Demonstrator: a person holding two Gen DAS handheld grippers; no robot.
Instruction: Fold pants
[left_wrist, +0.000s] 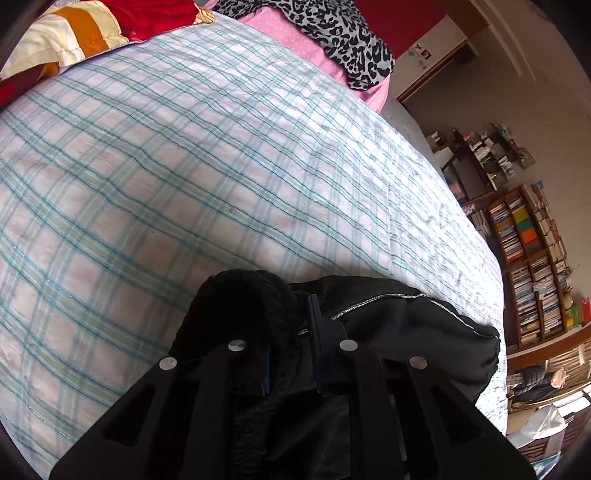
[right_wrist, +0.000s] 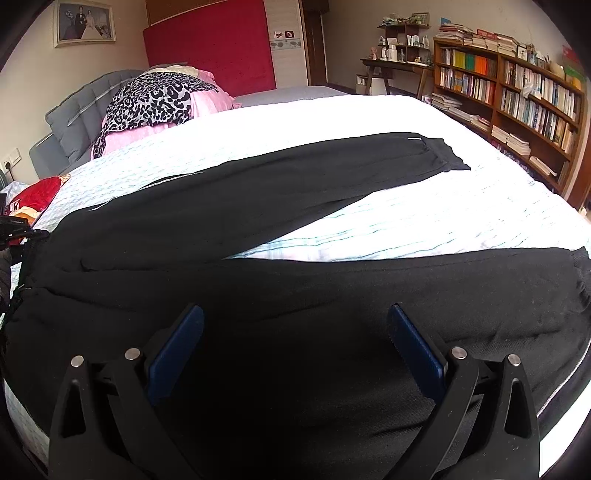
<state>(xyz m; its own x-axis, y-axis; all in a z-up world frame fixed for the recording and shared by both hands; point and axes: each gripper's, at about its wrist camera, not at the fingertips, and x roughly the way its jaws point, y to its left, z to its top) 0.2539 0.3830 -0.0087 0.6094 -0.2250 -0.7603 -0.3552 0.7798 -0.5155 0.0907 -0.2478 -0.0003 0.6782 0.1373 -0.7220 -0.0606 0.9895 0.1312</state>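
**Pinching the waistband before the first fold**

Holding the black pants (right_wrist: 258, 206) at their waist end with my left gripper (left_wrist: 291, 354), I see its blue pads pressed together on a bunch of dark fabric near the bed's near edge. My right gripper (right_wrist: 295, 343) hangs spread wide over the seat of the pants, pads apart, touching nothing I can confirm. The pants lie flat across the checked bedspread (left_wrist: 184, 166), legs splayed apart toward the bookshelf (right_wrist: 517, 96) side. To do this well, I judge the right gripper should pinch the matching waist corner, taking both layers, so one leg can be carried over the other without dragging the bedspread or wrinkling the seat.
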